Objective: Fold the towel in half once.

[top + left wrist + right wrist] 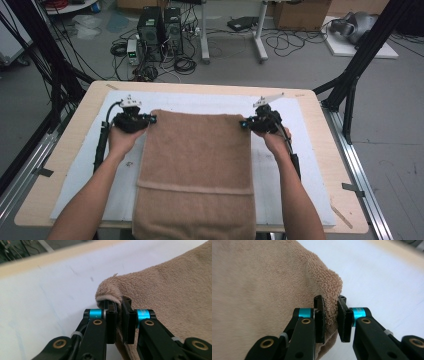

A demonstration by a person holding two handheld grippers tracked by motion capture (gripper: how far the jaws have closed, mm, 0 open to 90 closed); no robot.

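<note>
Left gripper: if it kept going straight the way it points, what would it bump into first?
The left gripper, clamped on the towel corner, would probably just slide over bare white mat, then the table edge.

A towel [195, 175] lies down the middle of a mat [300, 165] that covers most of the tabletop [330, 125], its near end hanging over the tabletop's near edge. The left claw [148, 119] sits at the towel's far left corner and the right claw [243, 123] at its far right corner, each with the corner's cloth between its jaws. The person's left hand [122, 137] lies left of the towel and the right hand [274, 140] right of it. Behind the tabletop, on the floor, stand computer towers [160, 30] among cables [185, 64], with a cardboard box [300, 15] farther right.
</note>
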